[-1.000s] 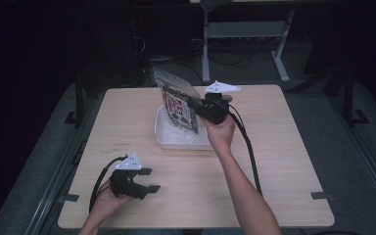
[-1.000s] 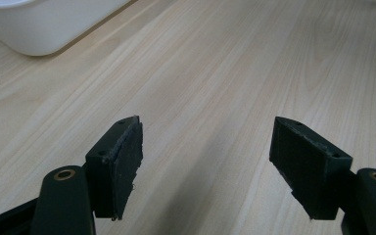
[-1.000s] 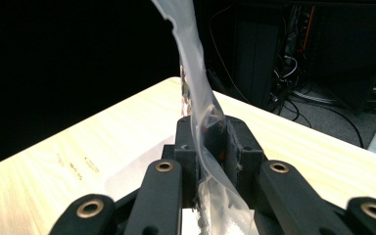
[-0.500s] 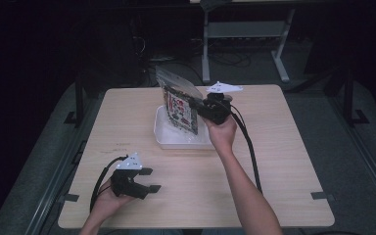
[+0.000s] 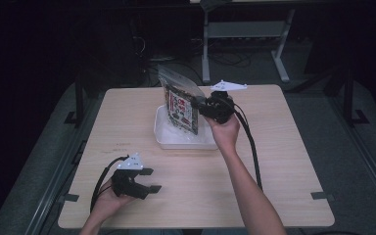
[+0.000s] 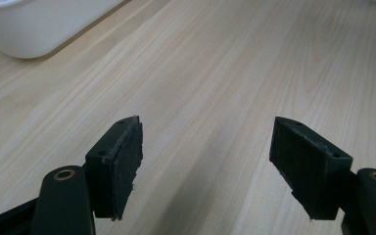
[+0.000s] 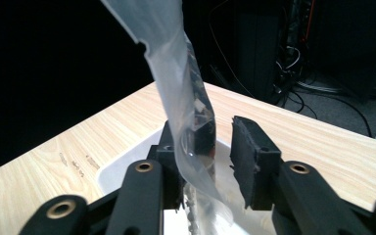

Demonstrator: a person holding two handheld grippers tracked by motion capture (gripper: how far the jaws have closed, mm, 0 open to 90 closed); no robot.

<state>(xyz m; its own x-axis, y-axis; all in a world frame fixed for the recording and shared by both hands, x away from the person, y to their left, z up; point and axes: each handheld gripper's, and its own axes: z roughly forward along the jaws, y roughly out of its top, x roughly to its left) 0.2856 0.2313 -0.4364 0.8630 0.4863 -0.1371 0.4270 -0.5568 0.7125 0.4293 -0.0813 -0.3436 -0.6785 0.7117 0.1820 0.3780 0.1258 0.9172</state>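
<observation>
A clear plastic bag [image 5: 180, 104] with printed red and white contents stands tall in a white tray [image 5: 176, 142] at the table's middle. My right gripper [image 5: 199, 105] is at the bag's right edge. In the right gripper view the bag [image 7: 186, 98] hangs between the jaws and lies against the left one. A gap shows between it and the right jaw, so the right gripper [image 7: 223, 142] stands open, above the tray [image 7: 117, 171]. My left gripper [image 5: 152, 180] rests low near the table's front left, open, with only bare wood between its jaws [image 6: 205, 161].
The wooden table [image 5: 284, 161] has free room at its right and front. The tray's corner [image 6: 29, 24] shows ahead and to the left of the left gripper. Dark floor, a metal stand [image 5: 240, 29] and cables lie beyond the far edge.
</observation>
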